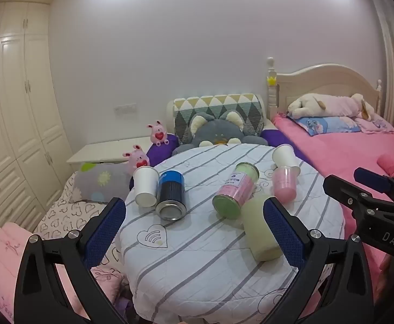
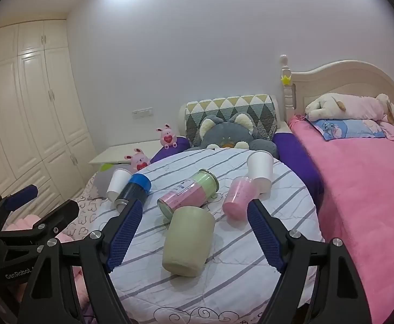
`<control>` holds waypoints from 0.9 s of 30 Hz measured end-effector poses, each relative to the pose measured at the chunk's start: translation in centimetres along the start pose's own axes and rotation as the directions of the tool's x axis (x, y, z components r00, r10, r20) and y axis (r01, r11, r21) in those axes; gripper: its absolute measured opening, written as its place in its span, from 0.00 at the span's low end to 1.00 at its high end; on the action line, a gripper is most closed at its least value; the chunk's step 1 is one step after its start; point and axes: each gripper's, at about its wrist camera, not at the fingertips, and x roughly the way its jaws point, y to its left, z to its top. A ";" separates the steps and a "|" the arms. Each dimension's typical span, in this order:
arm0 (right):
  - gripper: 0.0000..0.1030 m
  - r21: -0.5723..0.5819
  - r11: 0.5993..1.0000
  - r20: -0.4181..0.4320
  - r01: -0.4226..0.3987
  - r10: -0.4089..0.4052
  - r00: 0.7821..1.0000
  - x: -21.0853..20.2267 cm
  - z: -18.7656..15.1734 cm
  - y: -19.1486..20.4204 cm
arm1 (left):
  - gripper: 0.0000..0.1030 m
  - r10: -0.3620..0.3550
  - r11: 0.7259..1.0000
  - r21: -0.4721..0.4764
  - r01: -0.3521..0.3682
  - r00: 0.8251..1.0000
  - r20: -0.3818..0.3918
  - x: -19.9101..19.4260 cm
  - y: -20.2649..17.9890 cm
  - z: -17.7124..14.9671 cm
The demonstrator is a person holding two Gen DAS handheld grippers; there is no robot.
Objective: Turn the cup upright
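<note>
Above the striped table [image 2: 224,283], both grippers hover with fingers spread, holding nothing: left gripper [image 1: 194,232], right gripper [image 2: 194,236]. Cream cup [image 2: 187,240] lies tipped between the right fingers; its base shows only there.

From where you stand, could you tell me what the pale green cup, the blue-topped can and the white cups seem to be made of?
The pale green cup looks like matte plastic or ceramic: opaque, dull, no glare. I cannot tell which.

The blue-topped can looks like metal: its end rim is shiny and silvery.

The white cups look like thin paper: flat white, tapered, with a rolled rim.

Both grippers are open, holding nothing.
</note>
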 end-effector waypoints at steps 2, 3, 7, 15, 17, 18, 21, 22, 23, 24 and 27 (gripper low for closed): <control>0.79 0.000 1.000 0.000 -0.002 0.002 1.000 0.0 0.0 0.1 | 1.00 -0.002 1.000 -0.005 0.002 1.000 0.002 0.0 0.0 0.0; 0.79 -0.001 1.000 0.000 -0.001 0.001 1.000 0.0 0.0 0.1 | 1.00 -0.003 1.000 -0.006 0.003 1.000 0.000 0.0 0.0 0.0; 0.79 -0.001 1.000 -0.001 -0.002 0.002 1.000 0.2 0.0 0.1 | 1.00 -0.005 1.000 -0.013 0.005 1.000 -0.001 0.0 0.1 0.0; 0.79 -0.005 1.000 0.000 -0.002 0.002 1.000 -0.1 0.1 0.3 | 1.00 -0.010 1.000 -0.018 0.010 1.000 -0.002 0.1 0.1 0.0; 0.79 -0.005 1.000 -0.001 0.000 0.000 1.000 -0.1 0.2 0.2 | 1.00 -0.011 1.000 -0.020 0.011 1.000 -0.003 0.1 0.1 0.0; 0.79 -0.004 1.000 -0.002 -0.001 0.001 1.000 0.4 0.0 0.3 | 1.00 -0.013 1.000 -0.021 0.013 1.000 -0.005 0.1 0.0 0.0; 0.79 -0.001 1.000 -0.003 0.003 -0.003 1.000 0.9 -0.5 0.4 | 1.00 -0.017 1.000 -0.020 0.016 1.000 -0.011 -0.1 -0.4 0.0; 0.79 -0.001 1.000 -0.003 0.003 -0.003 1.000 0.7 -0.6 0.5 | 1.00 -0.016 1.000 -0.020 0.016 1.000 -0.010 -0.2 -0.5 0.1; 0.79 -0.001 1.000 -0.003 0.003 -0.003 1.000 0.7 -0.7 0.5 | 1.00 -0.018 1.000 -0.018 0.017 1.000 -0.011 -0.3 -0.7 0.2; 0.79 0.000 1.000 -0.003 0.003 -0.003 1.000 0.7 -0.5 0.3 | 1.00 -0.019 1.000 -0.017 0.019 1.000 -0.013 -0.1 -0.8 0.4; 0.79 0.005 1.000 -0.008 0.006 -0.006 1.000 0.7 0.1 -0.4 | 1.00 -0.022 1.000 -0.021 0.022 1.000 -0.015 0.1 -1.1 0.5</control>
